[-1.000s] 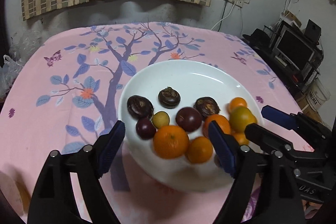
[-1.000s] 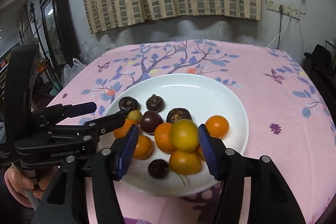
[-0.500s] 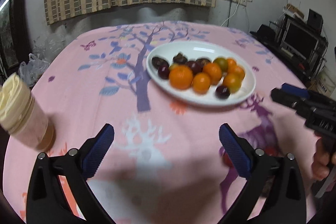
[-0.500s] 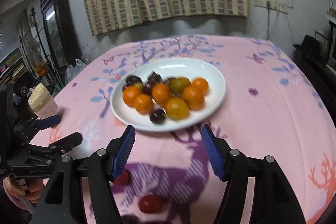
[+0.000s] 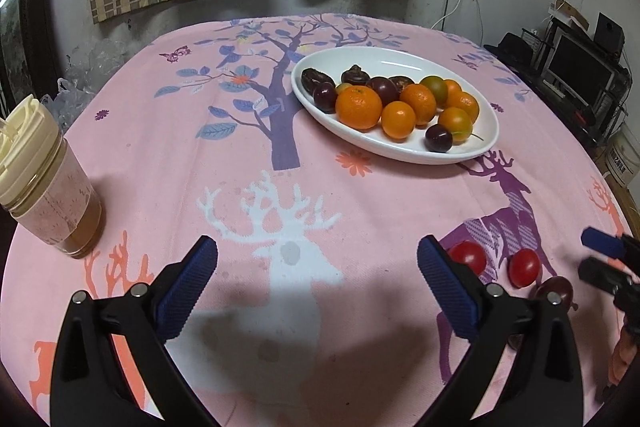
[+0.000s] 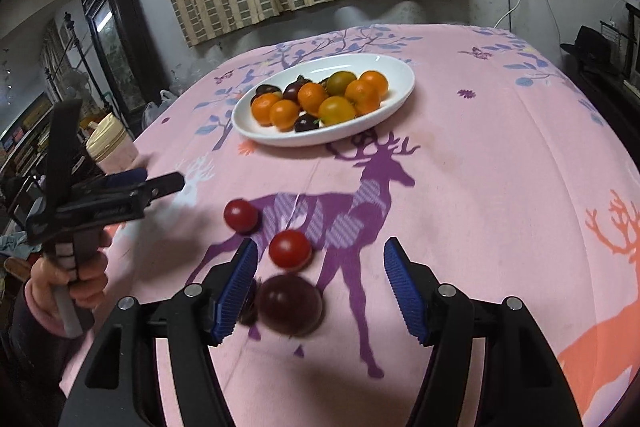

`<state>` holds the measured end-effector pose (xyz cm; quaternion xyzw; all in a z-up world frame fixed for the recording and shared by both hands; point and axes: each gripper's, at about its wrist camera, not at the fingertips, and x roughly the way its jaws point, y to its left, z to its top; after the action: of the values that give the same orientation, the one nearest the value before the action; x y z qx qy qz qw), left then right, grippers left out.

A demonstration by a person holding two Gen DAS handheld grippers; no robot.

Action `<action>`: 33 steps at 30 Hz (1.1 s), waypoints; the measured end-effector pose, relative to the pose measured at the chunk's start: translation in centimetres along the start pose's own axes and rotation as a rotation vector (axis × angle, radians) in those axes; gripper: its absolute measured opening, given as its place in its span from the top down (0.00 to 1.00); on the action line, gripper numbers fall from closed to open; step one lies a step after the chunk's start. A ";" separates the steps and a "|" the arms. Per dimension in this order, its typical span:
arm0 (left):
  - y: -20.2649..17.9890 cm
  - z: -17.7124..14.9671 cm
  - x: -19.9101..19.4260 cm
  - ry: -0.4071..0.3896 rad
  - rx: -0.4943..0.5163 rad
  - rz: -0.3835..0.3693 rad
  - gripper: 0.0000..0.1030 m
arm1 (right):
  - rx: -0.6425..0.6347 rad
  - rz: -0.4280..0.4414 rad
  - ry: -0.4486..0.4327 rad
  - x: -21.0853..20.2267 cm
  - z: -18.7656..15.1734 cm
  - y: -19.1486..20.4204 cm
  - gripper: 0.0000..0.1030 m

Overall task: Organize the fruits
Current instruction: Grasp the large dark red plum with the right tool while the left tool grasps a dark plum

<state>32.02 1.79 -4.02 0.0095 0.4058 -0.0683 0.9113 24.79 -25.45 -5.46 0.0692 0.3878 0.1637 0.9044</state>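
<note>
Pulled back from the plate, right claw gaping over a loose purple plum at 6 o'clock; left claw open too, empty.

Two black hand-held grippers with blue pads

The left gripper and right gripper each have black plastic arms, ribbed blue pads and silver screws at the joints. At the right view's lower left, a bare hand with a pink sleeve cuff.
</note>
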 end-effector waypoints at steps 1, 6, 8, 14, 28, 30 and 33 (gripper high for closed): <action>0.0 0.0 0.0 0.002 0.000 0.001 0.05 | -0.001 0.012 0.007 -0.1 -0.2 0.1 0.36; 0.1 -0.1 0.5 0.015 -0.001 0.006 0.05 | -0.032 0.030 0.064 0.2 -1.5 0.8 0.39; 0.1 -0.1 0.7 0.023 -0.005 0.006 0.05 | -0.048 0.029 0.079 0.4 -1.6 1.1 0.40; 0.3 0.1 0.2 0.027 -0.030 -0.017 0.05 | -0.082 0.003 0.132 1.5 -2.1 1.6 0.48; -3.0 -0.9 -1.6 0.007 0.081 -0.113 0.04 | -0.070 -0.043 0.107 1.9 -1.6 1.2 0.61; -4.7 -1.6 -2.0 0.002 0.144 -0.161 0.04 | 0.008 -0.057 0.075 1.2 -1.1 -0.4 0.61; -7.8 -3.1 -2.6 0.000 0.272 -0.241 0.04 | 0.100 -0.089 0.056 0.7 -1.0 -2.4 0.60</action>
<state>26.95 -5.44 -3.87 0.0840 0.3909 -0.2316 0.8869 25.12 -27.51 -7.18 0.0925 0.4234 0.1055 0.8950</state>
